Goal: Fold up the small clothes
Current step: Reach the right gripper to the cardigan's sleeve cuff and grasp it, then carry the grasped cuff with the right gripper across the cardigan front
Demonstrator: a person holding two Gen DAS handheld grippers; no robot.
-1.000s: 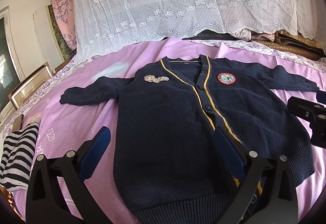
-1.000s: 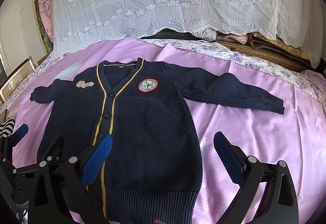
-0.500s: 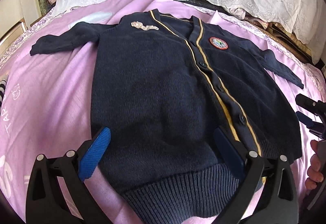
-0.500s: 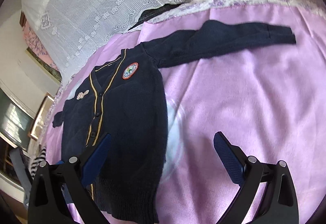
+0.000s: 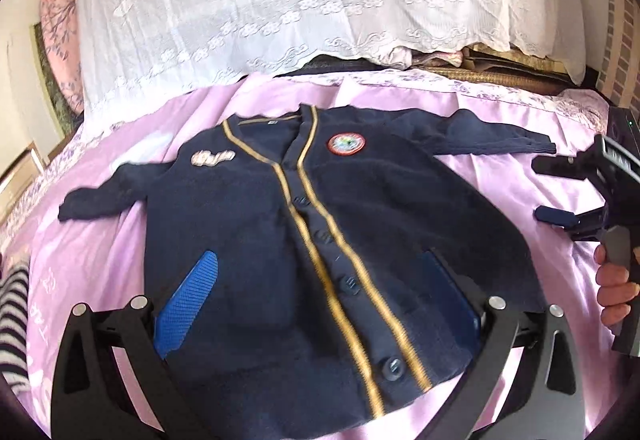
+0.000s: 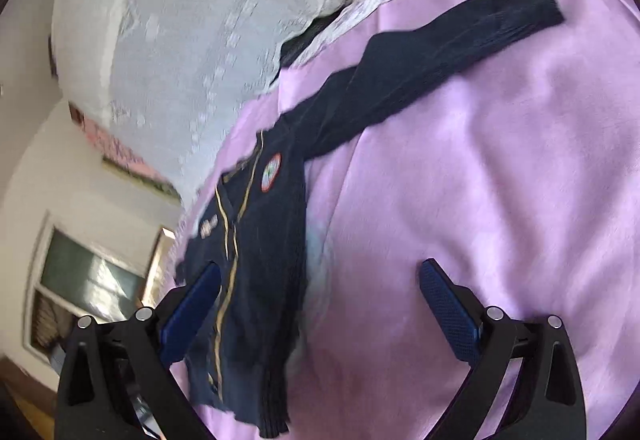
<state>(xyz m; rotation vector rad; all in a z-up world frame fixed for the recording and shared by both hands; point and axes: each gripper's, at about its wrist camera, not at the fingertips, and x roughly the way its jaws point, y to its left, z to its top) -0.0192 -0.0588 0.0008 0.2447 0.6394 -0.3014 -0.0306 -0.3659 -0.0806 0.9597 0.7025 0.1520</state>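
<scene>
A small navy cardigan (image 5: 320,232) with gold trim, buttons and a round red badge lies flat, front up, on a pink bedspread (image 5: 96,240). Both sleeves are spread out to the sides. My left gripper (image 5: 320,300) is open and empty, hovering over the cardigan's lower half. My right gripper (image 6: 320,300) is open and empty, tilted, above the bedspread (image 6: 500,160) just right of the cardigan (image 6: 264,260). The right sleeve (image 6: 460,40) stretches away ahead of it. The right gripper also shows in the left wrist view (image 5: 556,192), beside the sleeve cuff.
A white lace cover (image 5: 300,0) drapes a pile at the head of the bed. A striped black-and-white garment (image 5: 12,320) lies at the left edge. A window (image 6: 80,280) and a wall are to the left.
My left gripper has pulled back and tipped up, showing the whole cardigan. My right gripper has rolled further and moved right toward the right sleeve. The cardigan has not moved.
</scene>
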